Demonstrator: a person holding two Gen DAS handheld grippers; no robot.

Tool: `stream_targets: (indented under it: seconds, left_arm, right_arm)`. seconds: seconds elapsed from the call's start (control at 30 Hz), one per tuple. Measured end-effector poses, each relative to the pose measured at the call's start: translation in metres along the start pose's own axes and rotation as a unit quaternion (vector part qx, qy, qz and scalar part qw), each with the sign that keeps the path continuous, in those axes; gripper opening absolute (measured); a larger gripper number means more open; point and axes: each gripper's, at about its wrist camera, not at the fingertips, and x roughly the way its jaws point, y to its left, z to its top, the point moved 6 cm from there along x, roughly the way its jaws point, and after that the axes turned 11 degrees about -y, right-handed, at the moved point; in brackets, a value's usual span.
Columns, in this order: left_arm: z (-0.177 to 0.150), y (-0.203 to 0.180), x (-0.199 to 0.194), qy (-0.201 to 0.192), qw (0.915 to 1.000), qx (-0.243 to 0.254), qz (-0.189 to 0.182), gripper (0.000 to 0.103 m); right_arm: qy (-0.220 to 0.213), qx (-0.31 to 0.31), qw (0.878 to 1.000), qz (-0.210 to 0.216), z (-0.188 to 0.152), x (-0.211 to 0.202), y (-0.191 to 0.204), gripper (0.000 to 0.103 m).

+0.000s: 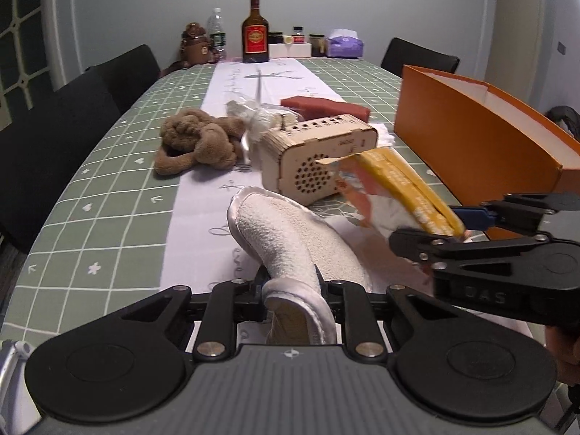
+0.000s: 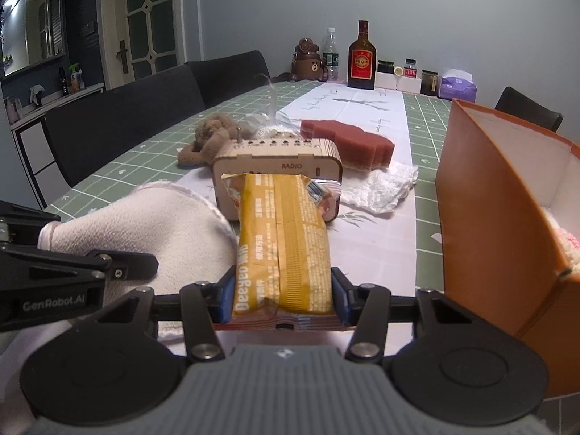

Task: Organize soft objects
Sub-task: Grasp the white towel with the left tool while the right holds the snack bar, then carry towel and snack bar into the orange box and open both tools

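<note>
My left gripper [image 1: 290, 286] is pinched on the white terry-cloth slipper with a satin rim [image 1: 290, 239]. The slipper's heel end sits clamped between the two black fingers; its toe end curves forward and up over the table [image 1: 108, 195], which carries a green grid-patterned cloth and a white runner down the middle.

My right gripper [image 2: 282, 301] is clamped on the yellow foil snack packet with printed text [image 2: 284, 239]. The blue pads [image 2: 221, 299] press against both long edges of the packet at its near end. The packet's far end points toward the light wooden laser-cut radio box [image 2: 279, 159], which stands on the runner directly ahead.

The two grippers are close side by side, with the slipper at the left of the packet.

Further items on the table:
- A brown plush toy [image 1: 197, 141] lies left of the radio box.
- A clear plastic bag [image 1: 253, 116] lies between the plush toy and the radio box.
- A dark red sponge block [image 2: 348, 143] lies behind the radio box.
- A crumpled white tissue [image 2: 380, 188] lies right of the radio box.
- An open orange cardboard box with a white interior [image 2: 489, 195] stands at the right edge. A pink and white knitted item is partly visible inside it.
</note>
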Motion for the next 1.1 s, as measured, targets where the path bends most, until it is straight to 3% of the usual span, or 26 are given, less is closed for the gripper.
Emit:
stream_targets:
  seconds: [0.27,0.67,0.97,1.1]
  left_arm:
    - [0.022,-0.001,-0.031,-0.049,0.9987,0.012,0.004,0.022]
    - [0.055,-0.026,-0.06,-0.101,0.9937,0.048,-0.006,0.022]
    - [0.096,-0.065,-0.065,-0.137,0.985,0.098,-0.039,0.022]
    - [0.121,-0.092,-0.06,-0.147,0.9796,0.113,-0.077,0.022]
  right_arm:
    - [-0.02,-0.014,1.0,0.01,0.015,-0.03,0.008,0.051]
    - [-0.055,-0.033,0.998,-0.011,0.041,-0.078,-0.009,0.051]
    - [-0.073,-0.035,0.996,-0.031,0.076,-0.113,-0.058,0.051]
    - [-0.071,-0.022,0.996,-0.047,0.096,-0.125,-0.095,0.051]
